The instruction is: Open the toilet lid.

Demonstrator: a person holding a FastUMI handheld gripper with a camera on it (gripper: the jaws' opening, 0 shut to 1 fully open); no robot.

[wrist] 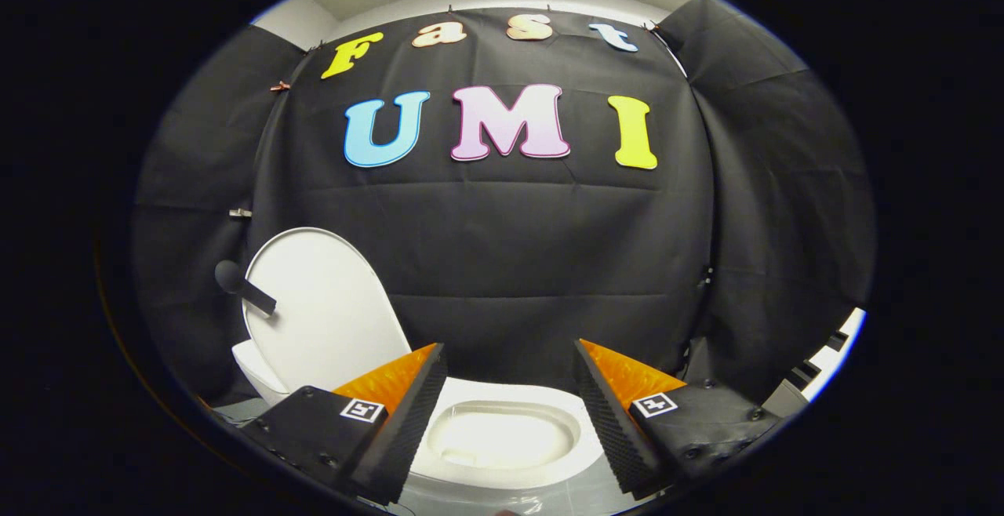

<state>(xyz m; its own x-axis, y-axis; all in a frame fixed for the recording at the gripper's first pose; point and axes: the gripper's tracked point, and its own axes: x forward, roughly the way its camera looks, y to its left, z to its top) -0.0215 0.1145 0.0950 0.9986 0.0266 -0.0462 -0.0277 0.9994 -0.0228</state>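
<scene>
The toilet lid (pixel 318 308) stood up already, so the job looked done. The gripper (pixel 510 390) was wide apart, holding nothing.

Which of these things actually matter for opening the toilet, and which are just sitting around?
Part of the job:
- toilet lid, already standing upright
- toilet seat and bowl, seen between the fingers
- gripper, fingers apart, holding nothing

Just there:
- black handle with a round knob, in front of the lid's edge
- black cloth wall behind the toilet
</scene>
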